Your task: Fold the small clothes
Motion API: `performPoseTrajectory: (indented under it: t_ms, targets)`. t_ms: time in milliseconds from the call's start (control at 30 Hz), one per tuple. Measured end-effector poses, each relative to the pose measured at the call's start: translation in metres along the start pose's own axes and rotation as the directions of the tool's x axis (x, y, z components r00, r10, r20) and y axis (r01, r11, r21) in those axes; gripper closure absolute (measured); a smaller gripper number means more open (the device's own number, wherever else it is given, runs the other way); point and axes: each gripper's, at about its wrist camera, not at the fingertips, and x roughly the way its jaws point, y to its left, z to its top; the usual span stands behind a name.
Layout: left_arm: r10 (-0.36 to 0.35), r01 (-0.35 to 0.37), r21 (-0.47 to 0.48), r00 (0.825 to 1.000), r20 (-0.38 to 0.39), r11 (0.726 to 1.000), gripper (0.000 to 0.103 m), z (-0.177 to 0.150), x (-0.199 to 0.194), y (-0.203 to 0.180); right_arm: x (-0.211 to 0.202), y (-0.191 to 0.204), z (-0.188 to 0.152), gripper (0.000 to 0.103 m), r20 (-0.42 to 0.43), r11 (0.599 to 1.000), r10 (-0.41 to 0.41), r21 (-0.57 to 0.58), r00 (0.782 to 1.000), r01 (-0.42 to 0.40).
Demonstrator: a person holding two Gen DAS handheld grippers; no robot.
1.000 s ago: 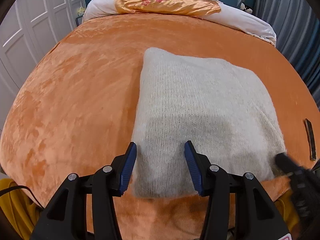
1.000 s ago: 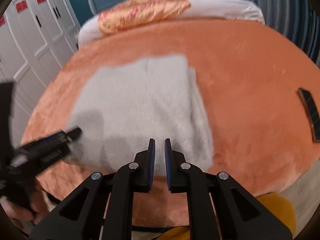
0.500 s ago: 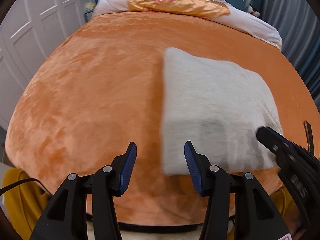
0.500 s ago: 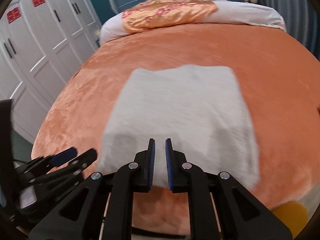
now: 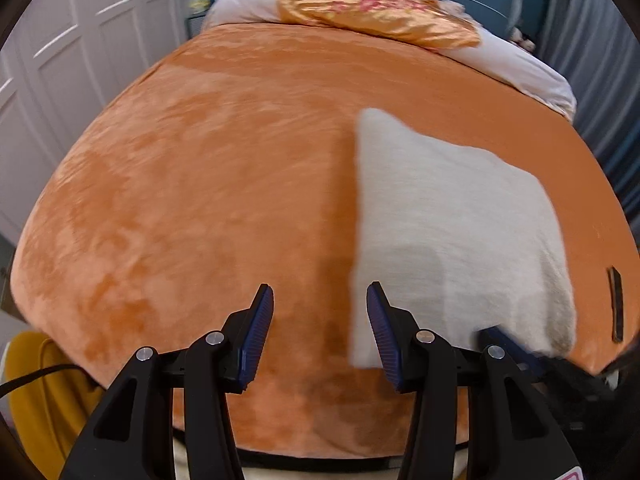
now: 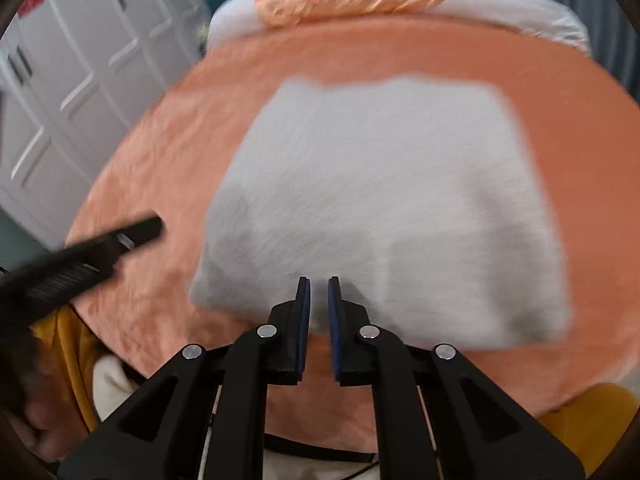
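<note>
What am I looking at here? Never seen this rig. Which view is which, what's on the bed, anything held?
No robot arm: a person holds a two-finger clamp tool in each hand, each with a wide-angle camera looking along its fingers. One picture is from the left gripper, the other from the right gripper; each also catches the other tool at its edge. Both look down at an orange blanket on a bed. On it lies a white knitted garment, already folded into a rough rectangle. At the far end are pillows; a thin dark strip lies to the right. Nothing is held: the left jaws stand apart and are closing slightly over bare blanket, the right jaws are nearly shut and empty.
</note>
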Motion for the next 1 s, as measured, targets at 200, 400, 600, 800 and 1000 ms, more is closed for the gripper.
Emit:
performPoseTrajectory:
  t_ms: [200,400,600,800,1000]
  targets:
    - [-0.027,0.029,0.079,0.999,-0.017,0.996,0.056,0.0,0.017,-0.045,-0.012,-0.052,0.002,0.093,-0.005,0.985,-0.161,0.062,0.987,0.161]
    - [0.033,-0.028,0.126,0.999,-0.033,0.992,0.056,-0.009,0.038,-0.065,0.02,-0.068,-0.011,0.1,-0.098,0.982,-0.156,0.093,0.983,0.165]
    - [0.061,-0.057,0.147,0.998,-0.026,0.988,0.056,-0.011,0.039,-0.069,0.015,-0.073,-0.012,0.1,-0.08,0.982,-0.141,0.116,0.987,0.15]
    - [0.076,-0.071,0.158,0.997,-0.022,0.985,0.055,-0.012,0.038,-0.072,-0.014,-0.089,-0.017,0.099,-0.006,0.977,-0.145,0.155,0.989,0.144]
    - [0.098,-0.093,0.172,0.995,-0.021,0.981,0.055,-0.014,0.038,-0.076,0.007,-0.082,-0.019,0.099,-0.089,0.977,-0.174,0.112,0.981,0.183]
